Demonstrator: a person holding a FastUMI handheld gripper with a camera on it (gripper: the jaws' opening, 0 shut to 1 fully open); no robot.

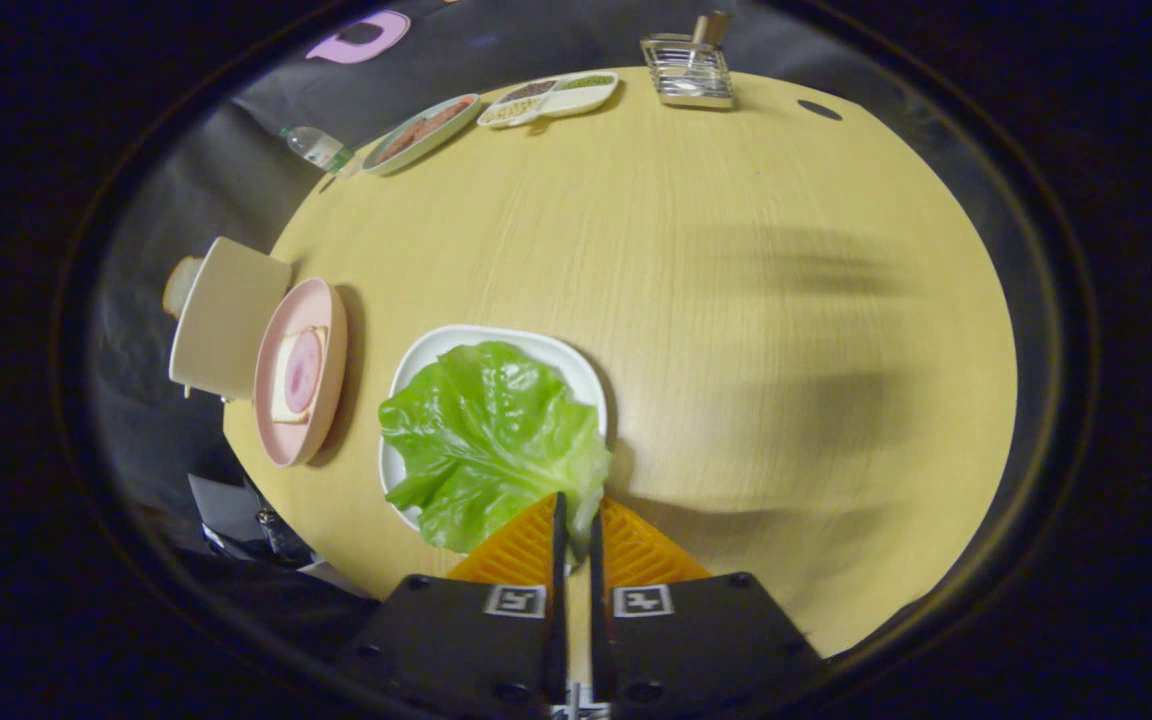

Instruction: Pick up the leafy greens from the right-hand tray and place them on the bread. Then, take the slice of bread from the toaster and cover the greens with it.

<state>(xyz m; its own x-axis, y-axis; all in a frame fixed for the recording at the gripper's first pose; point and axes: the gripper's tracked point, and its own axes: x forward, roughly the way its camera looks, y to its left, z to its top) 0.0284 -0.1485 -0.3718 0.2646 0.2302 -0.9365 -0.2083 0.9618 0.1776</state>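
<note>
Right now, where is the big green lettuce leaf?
The lettuce leaf lies on the white plate, beside the pink plate with bread. Its near edge is pinched between the gripper fingers.

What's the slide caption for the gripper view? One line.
Tongs shut on the edge of the lettuce leaf on its white plate, beside the pink plate of bread.

No readable txt — gripper (576, 520) (nearly closed on lettuce (491, 440)) bears coded markers only.
</note>
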